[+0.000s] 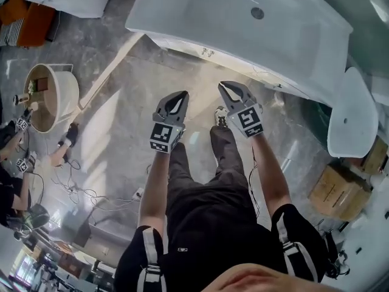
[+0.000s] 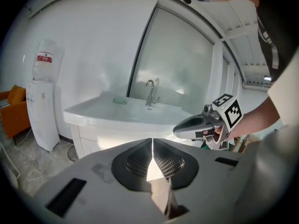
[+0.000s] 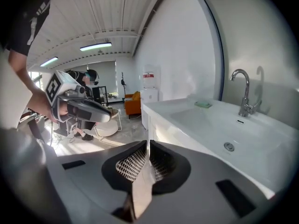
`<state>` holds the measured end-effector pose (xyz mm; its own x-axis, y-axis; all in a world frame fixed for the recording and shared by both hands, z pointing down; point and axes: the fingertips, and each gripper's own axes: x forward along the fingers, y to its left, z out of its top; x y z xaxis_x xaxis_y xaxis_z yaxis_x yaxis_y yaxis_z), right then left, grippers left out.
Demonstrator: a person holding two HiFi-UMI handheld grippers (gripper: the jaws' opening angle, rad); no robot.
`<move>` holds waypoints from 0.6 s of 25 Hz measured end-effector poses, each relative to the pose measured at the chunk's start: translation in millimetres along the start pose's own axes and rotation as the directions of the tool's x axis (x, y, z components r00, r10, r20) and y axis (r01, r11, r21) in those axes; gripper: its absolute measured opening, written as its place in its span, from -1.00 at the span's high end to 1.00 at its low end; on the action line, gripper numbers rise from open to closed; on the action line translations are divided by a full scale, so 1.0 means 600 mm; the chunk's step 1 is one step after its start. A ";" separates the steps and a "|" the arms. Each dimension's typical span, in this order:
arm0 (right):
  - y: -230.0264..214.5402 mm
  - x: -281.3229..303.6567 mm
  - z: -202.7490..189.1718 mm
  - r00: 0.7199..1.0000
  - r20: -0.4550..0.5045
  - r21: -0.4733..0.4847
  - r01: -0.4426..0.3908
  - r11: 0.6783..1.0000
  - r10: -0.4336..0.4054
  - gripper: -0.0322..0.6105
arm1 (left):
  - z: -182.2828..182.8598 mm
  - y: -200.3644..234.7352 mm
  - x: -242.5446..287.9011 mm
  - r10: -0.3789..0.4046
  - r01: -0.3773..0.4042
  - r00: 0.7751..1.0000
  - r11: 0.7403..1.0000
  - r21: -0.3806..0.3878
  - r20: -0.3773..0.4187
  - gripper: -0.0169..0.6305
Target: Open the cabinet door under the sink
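Two grippers, both clamped shut w/ nothing between the jaws: left gripper (image 2: 152, 143) tips meet in its own view, right gripper (image 3: 148, 146) same. They're held out side by side in front of the person, near each other, well apart from the cabinet (image 2: 91, 141). That cabinet sits directly under the sink (image 1: 243, 29), faucet (image 2: 150, 93) at the back. White front, no door visibly ajar. Can't make out a handle or door edge; the sink rim overhangs it in head view. Task looks not yet begun. To do it well: get low, part one gripper's jaws before reaching, bite the handle or door lip squarely, pull along the hinge arc, keep the other gripper out of the swing.
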<state>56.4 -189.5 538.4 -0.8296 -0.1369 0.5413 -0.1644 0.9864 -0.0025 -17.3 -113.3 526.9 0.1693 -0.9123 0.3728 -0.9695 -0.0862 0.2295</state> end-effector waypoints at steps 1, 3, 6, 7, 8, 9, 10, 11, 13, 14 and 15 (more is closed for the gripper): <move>-0.018 0.012 -0.016 1.000 -0.004 0.003 0.012 1.000 -0.012 0.67 | -0.005 0.003 0.022 -0.009 0.009 1.000 1.000 0.003 0.012 0.90; -0.046 0.038 -0.044 1.000 -0.013 0.009 0.027 1.000 -0.026 0.67 | -0.021 0.013 0.060 -0.019 0.019 1.000 1.000 0.008 0.020 0.90; -0.066 0.076 -0.076 0.999 -0.023 0.006 0.024 1.000 -0.024 0.67 | -0.065 0.042 0.101 -0.009 0.009 1.000 1.000 -0.008 0.013 0.90; -0.072 0.089 -0.086 1.000 -0.023 0.003 0.022 1.000 -0.022 0.67 | -0.077 0.052 0.115 -0.006 0.006 1.000 1.000 -0.010 0.014 0.90; -0.077 0.100 -0.096 1.000 -0.021 0.002 0.021 1.000 -0.021 0.67 | -0.088 0.061 0.129 -0.002 0.002 1.000 1.000 -0.011 0.015 0.90; -0.081 0.110 -0.106 1.000 -0.022 0.003 0.019 1.000 -0.019 0.67 | -0.100 0.069 0.142 0.004 -0.004 1.000 1.000 -0.014 0.013 0.90; -0.083 0.119 -0.116 1.000 -0.024 0.006 0.016 1.000 -0.016 0.67 | -0.113 0.075 0.154 0.010 -0.009 1.000 1.000 -0.018 0.009 0.90; -0.085 0.128 -0.126 1.000 -0.027 0.011 0.012 1.000 -0.012 0.67 | -0.125 0.081 0.167 0.015 -0.014 1.000 1.000 -0.023 0.003 0.90; -0.086 0.144 -0.144 0.999 -0.033 0.016 -0.001 1.000 0.001 0.67 | -0.148 0.091 0.196 0.023 -0.024 1.000 0.999 -0.039 -0.013 0.90; -0.085 0.152 -0.153 0.999 -0.036 0.021 -0.011 1.000 0.012 0.67 | -0.160 0.096 0.213 0.031 -0.032 0.999 0.998 -0.046 -0.025 0.90; -0.084 0.161 -0.162 0.999 -0.038 0.025 -0.023 0.999 0.024 0.67 | -0.172 0.102 0.232 0.043 -0.045 0.998 0.998 -0.046 -0.041 0.89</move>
<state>36.7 -243.8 672.5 -0.8124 -0.1095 0.5727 -0.1584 0.9867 -0.0362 -34.8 -204.0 685.6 0.1345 -0.8982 0.4186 -0.9670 -0.0266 0.2536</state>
